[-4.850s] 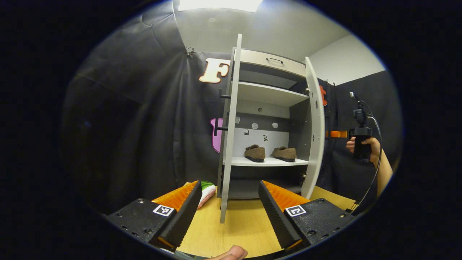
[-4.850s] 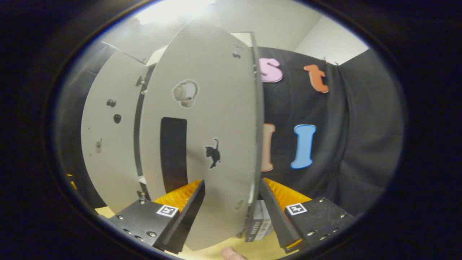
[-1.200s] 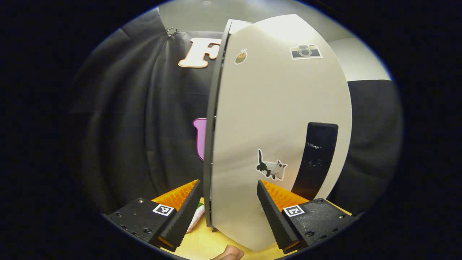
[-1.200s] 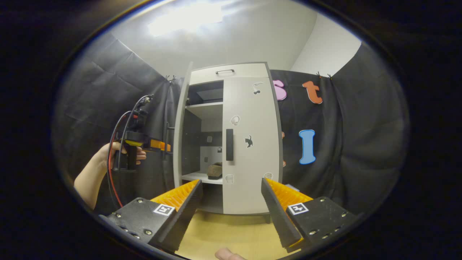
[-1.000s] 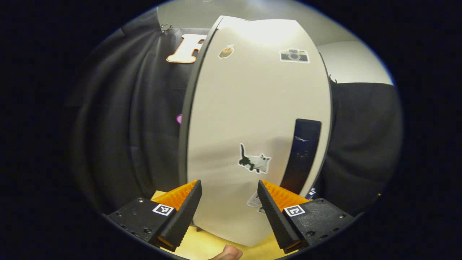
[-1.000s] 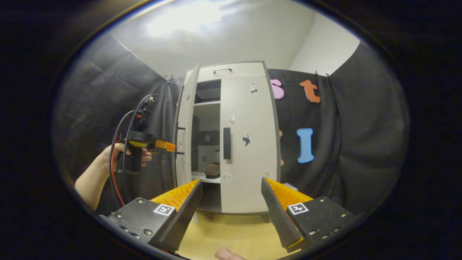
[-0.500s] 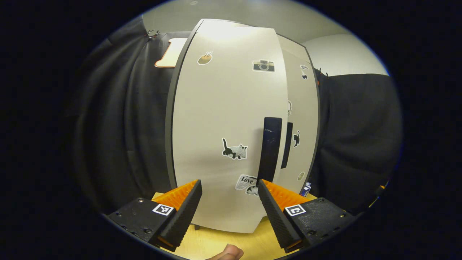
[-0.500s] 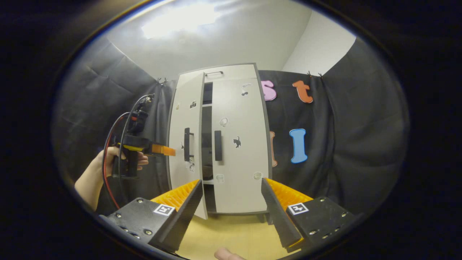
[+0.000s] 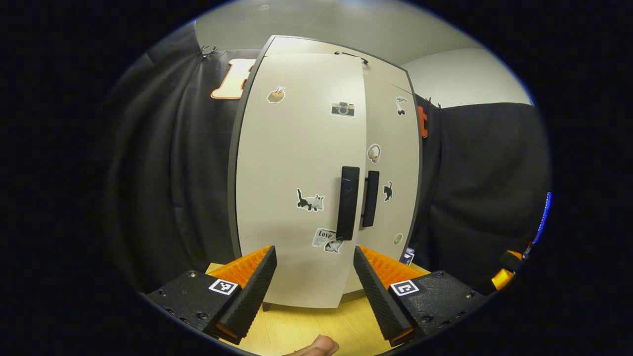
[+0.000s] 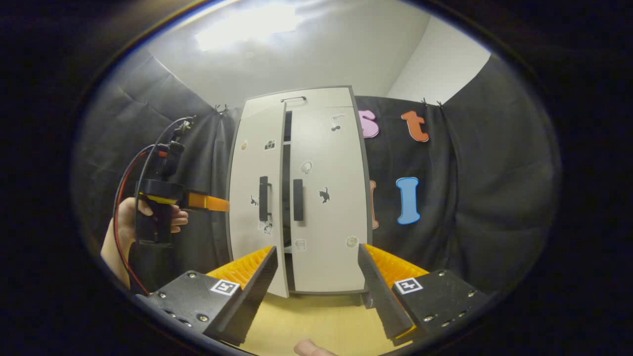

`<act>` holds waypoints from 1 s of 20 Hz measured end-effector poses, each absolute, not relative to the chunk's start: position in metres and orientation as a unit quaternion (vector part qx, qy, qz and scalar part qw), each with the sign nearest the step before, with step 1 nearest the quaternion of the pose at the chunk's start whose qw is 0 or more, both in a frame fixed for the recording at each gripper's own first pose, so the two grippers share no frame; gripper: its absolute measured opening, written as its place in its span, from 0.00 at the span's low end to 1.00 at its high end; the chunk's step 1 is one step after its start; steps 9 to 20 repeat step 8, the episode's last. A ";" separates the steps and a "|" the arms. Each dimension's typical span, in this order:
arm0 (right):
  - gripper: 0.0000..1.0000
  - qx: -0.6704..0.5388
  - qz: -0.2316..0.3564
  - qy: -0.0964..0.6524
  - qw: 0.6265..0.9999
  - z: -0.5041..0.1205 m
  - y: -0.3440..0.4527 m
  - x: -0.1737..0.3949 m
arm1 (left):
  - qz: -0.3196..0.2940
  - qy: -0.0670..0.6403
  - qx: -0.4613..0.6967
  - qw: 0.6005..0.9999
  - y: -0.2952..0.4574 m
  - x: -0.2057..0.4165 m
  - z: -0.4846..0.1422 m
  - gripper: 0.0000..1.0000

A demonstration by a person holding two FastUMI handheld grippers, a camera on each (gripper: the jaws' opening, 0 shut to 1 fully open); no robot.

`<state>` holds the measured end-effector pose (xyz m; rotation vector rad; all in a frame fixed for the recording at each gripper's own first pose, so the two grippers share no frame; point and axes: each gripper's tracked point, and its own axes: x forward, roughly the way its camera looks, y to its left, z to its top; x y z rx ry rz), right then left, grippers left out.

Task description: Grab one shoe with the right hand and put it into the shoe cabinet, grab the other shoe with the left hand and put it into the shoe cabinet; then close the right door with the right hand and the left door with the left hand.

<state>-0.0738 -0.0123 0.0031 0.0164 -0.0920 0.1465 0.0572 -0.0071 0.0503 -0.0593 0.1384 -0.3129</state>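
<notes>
The shoe cabinet [image 10: 301, 198] is seen at the tabletop's [image 10: 321, 321] far edge, its right door [image 10: 329, 198] flush and its left door [image 10: 254, 198] narrowly ajar (a dark slit remains). The left gripper [image 9: 314, 284] and right gripper [image 10: 316, 282] are held apart, empty.

The tall white shoe cabinet [image 10: 316, 198] stands on the yellow wooden desk [image 10: 316, 321]; its left door [image 10: 254, 198] is slightly ajar. At nine o'clock, a hand [image 10: 148, 212] holds the left claw [image 10: 222, 203].
</notes>
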 end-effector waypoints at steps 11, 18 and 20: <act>0.98 0.000 0.084 -0.018 0.996 -0.006 0.006 -0.040 | -0.119 0.016 -0.031 0.992 0.007 0.011 0.047 0.96; 0.98 0.000 0.084 -0.018 0.996 -0.006 0.006 -0.040 | -0.119 0.016 -0.031 0.992 0.007 0.011 0.047 0.96; 0.98 0.000 0.084 -0.018 0.996 -0.006 0.006 -0.040 | -0.119 0.016 -0.031 0.992 0.007 0.011 0.047 0.96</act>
